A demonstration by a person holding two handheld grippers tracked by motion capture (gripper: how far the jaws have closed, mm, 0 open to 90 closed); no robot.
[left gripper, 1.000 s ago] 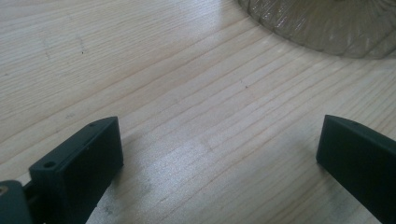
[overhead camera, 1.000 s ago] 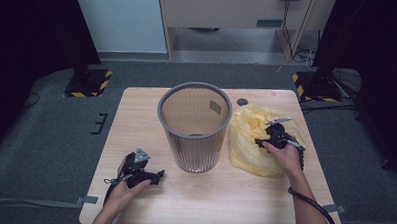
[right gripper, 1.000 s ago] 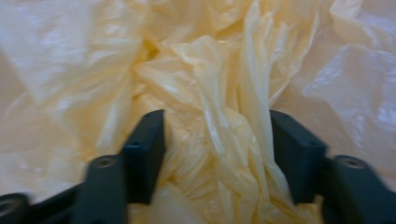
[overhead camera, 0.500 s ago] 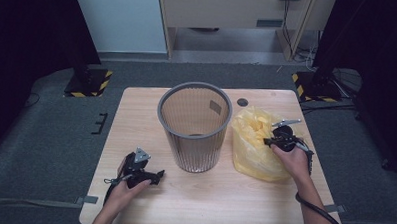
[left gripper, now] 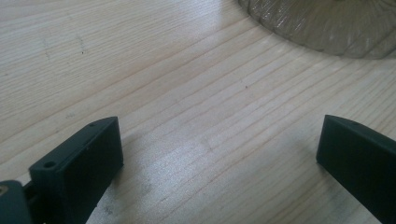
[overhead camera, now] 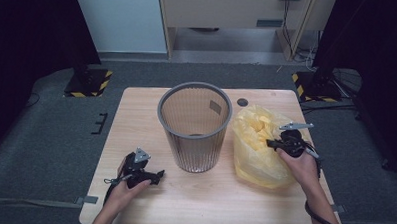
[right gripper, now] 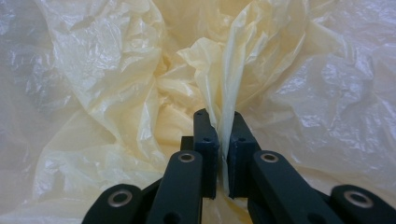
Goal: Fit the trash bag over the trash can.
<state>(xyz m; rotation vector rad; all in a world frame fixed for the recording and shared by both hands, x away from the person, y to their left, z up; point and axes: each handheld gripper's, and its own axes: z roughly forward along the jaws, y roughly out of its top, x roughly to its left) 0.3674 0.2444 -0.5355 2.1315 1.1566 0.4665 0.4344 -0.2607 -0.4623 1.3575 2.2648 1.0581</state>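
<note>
Here the right tool (right gripper: 223,154) pinches a crinkled yellow plastic bag (right gripper: 116,93).

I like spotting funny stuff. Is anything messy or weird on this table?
Nothing is spilled or broken. The yellow bag lies crumpled on the table beside the upright wastebasket, not lining it. The right gripper pinches a fold of the bag; the left gripper rests open near the wastebasket's base.

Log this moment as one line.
right gripper: shut on crinkled yellow plastic bag | left gripper: open, on table | grey mesh wastebasket: upright
</note>
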